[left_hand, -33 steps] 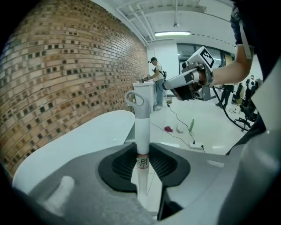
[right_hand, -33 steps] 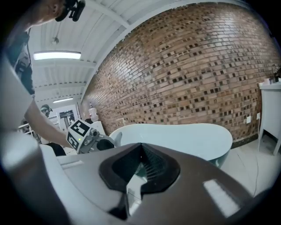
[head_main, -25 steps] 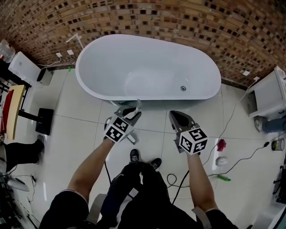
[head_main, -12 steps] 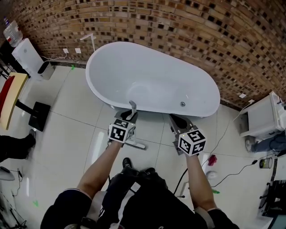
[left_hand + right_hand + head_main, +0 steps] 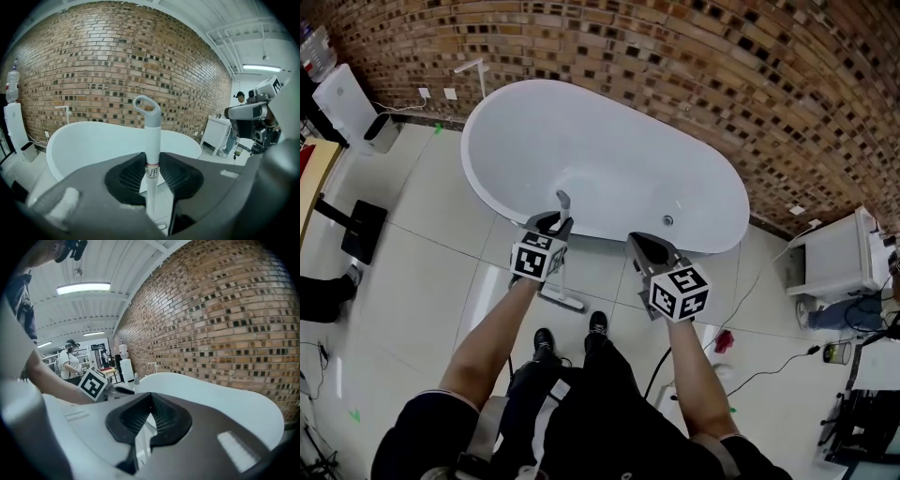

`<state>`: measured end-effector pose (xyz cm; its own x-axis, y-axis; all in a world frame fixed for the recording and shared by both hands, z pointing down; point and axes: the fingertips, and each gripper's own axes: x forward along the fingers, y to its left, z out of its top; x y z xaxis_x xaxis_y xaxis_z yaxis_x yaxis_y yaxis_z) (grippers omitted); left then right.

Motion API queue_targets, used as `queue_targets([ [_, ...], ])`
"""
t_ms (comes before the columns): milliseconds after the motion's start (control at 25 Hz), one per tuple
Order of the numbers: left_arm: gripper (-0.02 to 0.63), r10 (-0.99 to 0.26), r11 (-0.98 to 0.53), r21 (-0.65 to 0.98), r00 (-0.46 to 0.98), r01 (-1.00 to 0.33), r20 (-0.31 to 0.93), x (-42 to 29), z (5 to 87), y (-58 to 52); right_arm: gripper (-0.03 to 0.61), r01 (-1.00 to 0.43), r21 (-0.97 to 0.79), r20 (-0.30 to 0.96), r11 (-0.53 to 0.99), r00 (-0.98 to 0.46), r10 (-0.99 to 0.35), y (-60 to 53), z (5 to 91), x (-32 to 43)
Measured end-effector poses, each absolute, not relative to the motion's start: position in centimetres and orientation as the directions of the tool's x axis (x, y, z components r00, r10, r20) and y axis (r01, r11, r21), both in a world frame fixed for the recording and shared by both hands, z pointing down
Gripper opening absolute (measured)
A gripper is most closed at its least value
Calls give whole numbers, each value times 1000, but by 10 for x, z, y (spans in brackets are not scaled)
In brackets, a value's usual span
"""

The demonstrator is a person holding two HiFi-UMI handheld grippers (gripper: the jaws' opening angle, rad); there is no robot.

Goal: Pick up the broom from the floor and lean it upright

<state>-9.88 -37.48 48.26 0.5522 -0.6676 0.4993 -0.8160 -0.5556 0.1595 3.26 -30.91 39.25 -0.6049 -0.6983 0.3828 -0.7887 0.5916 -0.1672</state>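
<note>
The broom stands nearly upright just in front of the white bathtub [image 5: 609,141]. Its white handle [image 5: 562,211] ends in a grey loop, and its head [image 5: 562,299] rests on the floor tiles. My left gripper [image 5: 551,225] is shut on the handle below the loop. In the left gripper view the handle [image 5: 151,154] rises straight between the dark pads, the tub [image 5: 89,140] behind it. To the right of the broom, my right gripper [image 5: 639,244] is shut on nothing, well apart from the handle. The right gripper view shows only tub [image 5: 211,399] past its closed jaws.
A brick wall [image 5: 675,66] runs behind the tub. A white cabinet [image 5: 830,258] stands at the right, with cables [image 5: 769,366] and a red object [image 5: 724,339] on the floor near it. A white appliance [image 5: 342,94] and a black stand [image 5: 358,230] are at the left.
Both grippers have moved closer to the tub. The left one has rolled, bringing the broom handle from a rightward tilt to nearly upright. The right gripper stays shut and holds nothing.
</note>
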Motion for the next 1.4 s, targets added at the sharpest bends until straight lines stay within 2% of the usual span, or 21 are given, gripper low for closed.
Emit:
queue_targets([
  [160, 98, -675, -537, 167, 540, -827, 503, -80, 490, -399, 5, -751, -195, 386, 631, -650, -655, -326, 402, 41],
  [600, 100, -744, -437, 130, 438, -890, 505, -87, 503, -444, 5, -632, -226, 392, 741, -755, -525, -376, 416, 26],
  [1200, 104, -746, -395, 126, 398, -910, 534, -95, 515, -469, 5, -597, -252, 403, 762, -780, -478, -402, 426, 18],
  [1320, 153, -753, -376, 148, 395, -915, 527, -99, 514, -465, 5, -603, -249, 398, 758, -777, -487, -407, 423, 18],
  [1400, 160, -754, -369, 165, 398, -915, 522, -102, 511, -457, 5, -609, -251, 394, 753, -774, -495, -409, 421, 18],
])
